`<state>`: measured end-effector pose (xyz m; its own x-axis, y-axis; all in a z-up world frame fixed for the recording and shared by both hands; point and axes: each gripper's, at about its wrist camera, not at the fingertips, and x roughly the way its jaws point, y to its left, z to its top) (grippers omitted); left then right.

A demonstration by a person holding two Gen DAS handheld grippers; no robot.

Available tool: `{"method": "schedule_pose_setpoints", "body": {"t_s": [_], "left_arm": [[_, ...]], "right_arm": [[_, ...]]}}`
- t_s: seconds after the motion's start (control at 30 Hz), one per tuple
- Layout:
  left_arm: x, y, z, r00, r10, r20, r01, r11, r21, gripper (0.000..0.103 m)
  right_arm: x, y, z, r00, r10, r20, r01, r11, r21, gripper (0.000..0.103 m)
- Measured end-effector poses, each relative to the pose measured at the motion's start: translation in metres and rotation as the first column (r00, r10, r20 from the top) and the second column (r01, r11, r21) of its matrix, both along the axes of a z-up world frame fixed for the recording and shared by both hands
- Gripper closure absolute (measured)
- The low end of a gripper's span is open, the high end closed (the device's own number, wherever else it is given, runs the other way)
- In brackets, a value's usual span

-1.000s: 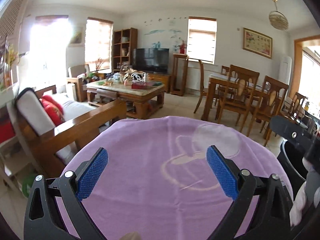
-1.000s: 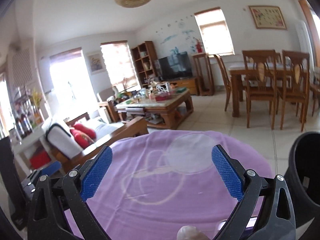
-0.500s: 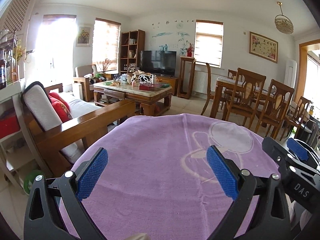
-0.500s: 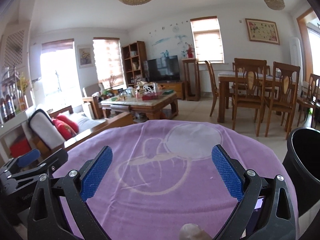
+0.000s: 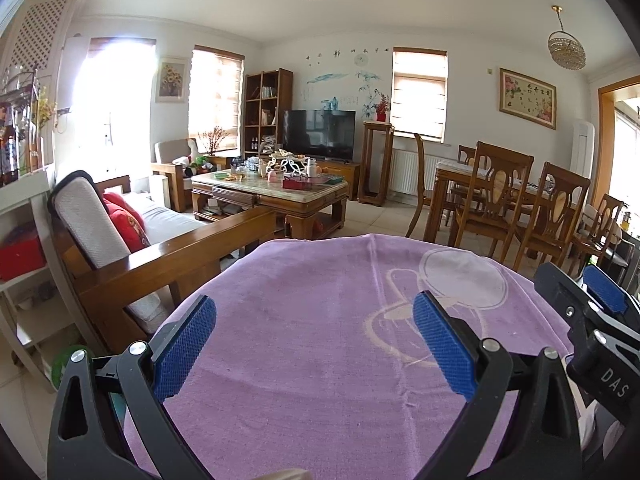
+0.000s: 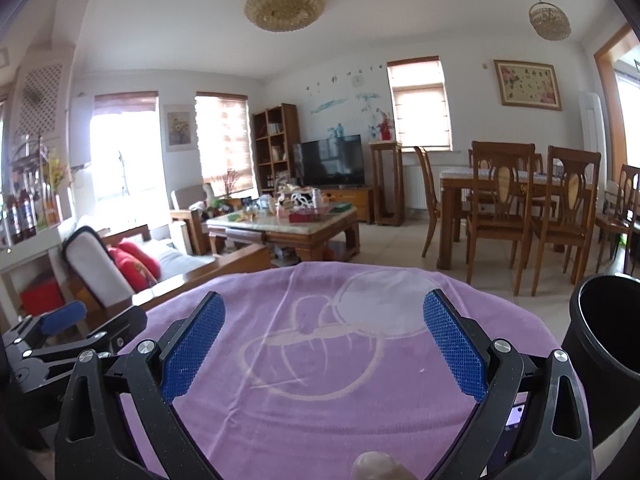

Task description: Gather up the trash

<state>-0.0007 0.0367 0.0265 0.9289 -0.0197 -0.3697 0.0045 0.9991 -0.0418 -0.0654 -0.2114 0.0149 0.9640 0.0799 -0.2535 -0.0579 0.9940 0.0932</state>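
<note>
My left gripper (image 5: 316, 344) is open and empty above a round table covered by a purple cloth (image 5: 304, 304). My right gripper (image 6: 324, 340) is open and empty above the same purple cloth (image 6: 320, 400). A black trash bin (image 6: 604, 332) stands just past the table's right edge in the right wrist view. The right gripper shows at the right edge of the left wrist view (image 5: 592, 312), and the left gripper shows at the left edge of the right wrist view (image 6: 76, 332). No trash shows on the cloth.
A wooden sofa with red cushions (image 5: 132, 236) stands left of the table. A cluttered coffee table (image 5: 272, 188) and a TV (image 5: 320, 136) are beyond. Dining table and chairs (image 5: 520, 204) stand at the right. A white shelf (image 5: 24, 264) is at far left.
Both cameras have tilted up and drawn back a little, so more of the room and ceiling shows. The right gripper has moved away from the bin toward the table. Both grippers stay open.
</note>
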Motion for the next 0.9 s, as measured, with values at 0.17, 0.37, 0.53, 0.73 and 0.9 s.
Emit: {"method": "schedule_pose_setpoints", "body": {"t_s": [0.17, 0.37, 0.53, 0.73, 0.9], "left_arm": [[0.0009, -0.0014, -0.0022, 1.0, -0.007, -0.015, 0.008, 1.0, 0.006, 0.005], [-0.0031, -0.0037, -0.0015, 1.0, -0.012, -0.01, 0.012, 1.0, 0.024, 0.005], [-0.0051, -0.0051, -0.0008, 1.0, -0.012, -0.003, 0.012, 0.999, 0.032, 0.005], [-0.0051, -0.0047, -0.0007, 1.0, -0.012, -0.002, 0.012, 1.0, 0.028, 0.005], [-0.0047, -0.0045, -0.0004, 1.0, -0.01, -0.002, 0.01, 1.0, 0.029, 0.005]], "right_arm": [[-0.0015, -0.0007, 0.0008, 1.0, 0.001, -0.003, -0.001, 1.0, 0.012, 0.005], [-0.0028, -0.0045, 0.0021, 1.0, -0.003, 0.0, 0.003, 1.0, 0.027, 0.005], [-0.003, -0.0037, 0.0015, 1.0, -0.003, 0.002, 0.003, 1.0, 0.025, 0.005], [-0.0032, -0.0043, 0.001, 1.0, -0.003, 0.0, 0.003, 1.0, 0.026, 0.005], [-0.0028, -0.0046, 0.0012, 1.0, -0.004, -0.001, 0.004, 1.0, 0.026, 0.005]]}}
